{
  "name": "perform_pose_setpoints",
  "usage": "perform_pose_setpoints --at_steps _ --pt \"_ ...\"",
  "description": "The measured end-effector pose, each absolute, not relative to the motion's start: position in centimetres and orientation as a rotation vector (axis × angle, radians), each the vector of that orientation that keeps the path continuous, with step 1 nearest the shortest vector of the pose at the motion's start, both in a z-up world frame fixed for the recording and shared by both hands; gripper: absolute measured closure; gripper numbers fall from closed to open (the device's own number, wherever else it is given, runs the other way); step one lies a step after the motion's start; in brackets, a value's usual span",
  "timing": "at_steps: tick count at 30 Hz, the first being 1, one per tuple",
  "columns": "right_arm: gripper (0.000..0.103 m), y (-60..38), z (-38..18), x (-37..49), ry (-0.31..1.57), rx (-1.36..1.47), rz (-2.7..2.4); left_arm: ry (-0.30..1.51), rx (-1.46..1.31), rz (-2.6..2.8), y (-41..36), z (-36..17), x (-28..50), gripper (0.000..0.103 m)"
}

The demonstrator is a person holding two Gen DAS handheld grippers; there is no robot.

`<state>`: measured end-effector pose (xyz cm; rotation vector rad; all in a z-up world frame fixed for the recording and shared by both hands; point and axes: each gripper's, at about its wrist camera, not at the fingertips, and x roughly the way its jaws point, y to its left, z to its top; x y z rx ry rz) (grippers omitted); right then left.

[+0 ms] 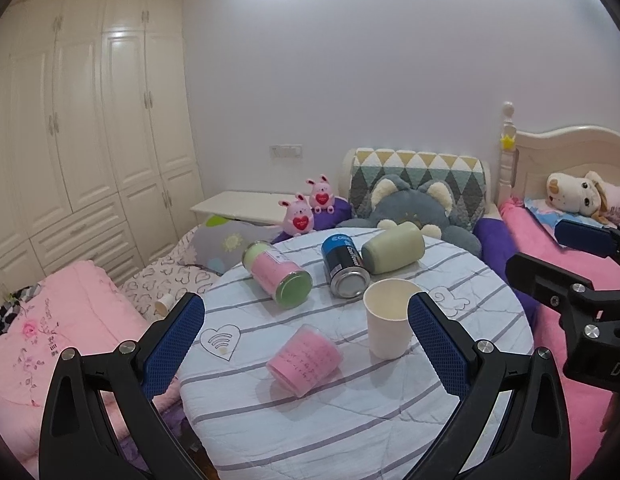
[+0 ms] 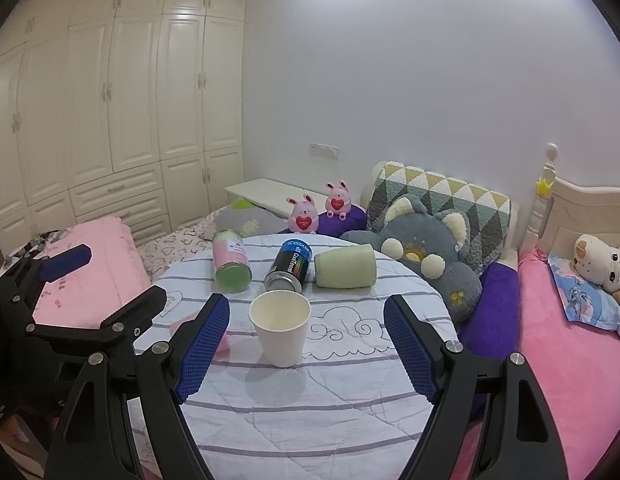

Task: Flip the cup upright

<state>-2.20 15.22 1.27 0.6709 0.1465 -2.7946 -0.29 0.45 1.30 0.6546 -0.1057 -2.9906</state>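
A white paper cup [image 1: 389,320] stands upright, mouth up, on the round table with a striped cloth [image 1: 349,420]; it also shows in the right wrist view [image 2: 280,328]. My left gripper [image 1: 306,344] is open and empty, held back from the cup, with a pink cup [image 1: 304,360] lying on its side between its fingers. My right gripper [image 2: 306,354] is open and empty, with the white cup standing apart between its fingertips. The right gripper shows at the right edge of the left wrist view [image 1: 565,256].
Lying on the table behind the cup are a pink-and-green canister [image 1: 276,272], a blue-black can [image 1: 343,266] and a pale green cup [image 1: 391,248]. Beds with pink blankets [image 1: 58,320] and plush toys [image 1: 409,210] surround the table. A small paper cup [image 1: 164,303] lies on the left bed.
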Motion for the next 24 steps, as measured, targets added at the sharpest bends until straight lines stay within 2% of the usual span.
perform_pose_setpoints --at_steps 24 --pt "0.022 15.2 1.3 -2.6 0.169 0.757 -2.813 -0.103 0.788 -3.04 1.2 0.3 -1.6 0.0"
